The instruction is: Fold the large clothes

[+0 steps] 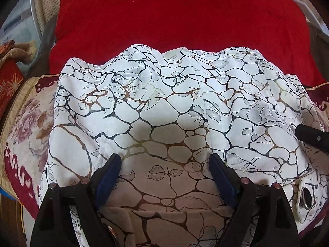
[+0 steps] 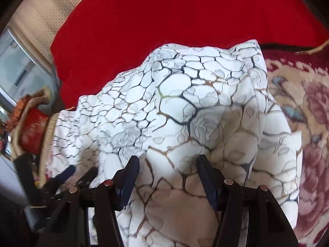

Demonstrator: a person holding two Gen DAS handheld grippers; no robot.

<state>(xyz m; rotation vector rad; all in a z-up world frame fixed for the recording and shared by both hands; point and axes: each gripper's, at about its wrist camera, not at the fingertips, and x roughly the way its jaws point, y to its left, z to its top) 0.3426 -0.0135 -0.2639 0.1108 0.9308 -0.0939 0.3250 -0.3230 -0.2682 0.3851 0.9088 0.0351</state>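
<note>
Red cloth (image 1: pixel 174 16), smooth and matte, covers the far surface; a floral plush blanket (image 1: pixel 26 123) lies in front of it. White garment (image 1: pixel 164 107), thin, veined with black and gold cracks, lies rumpled across both, a metal eyelet (image 1: pixel 306 197) at one edge. Left gripper (image 1: pixel 165 162) and right gripper (image 2: pixel 167 164) stand parted above it, blue pads gripping nothing.

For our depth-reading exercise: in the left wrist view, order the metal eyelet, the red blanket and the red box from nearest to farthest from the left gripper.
1. Metal eyelet: lower right in the white patterned cloth, beside the left gripper.
2. Red box: far left edge.
3. Red blanket: top, beyond the cloth.
</note>
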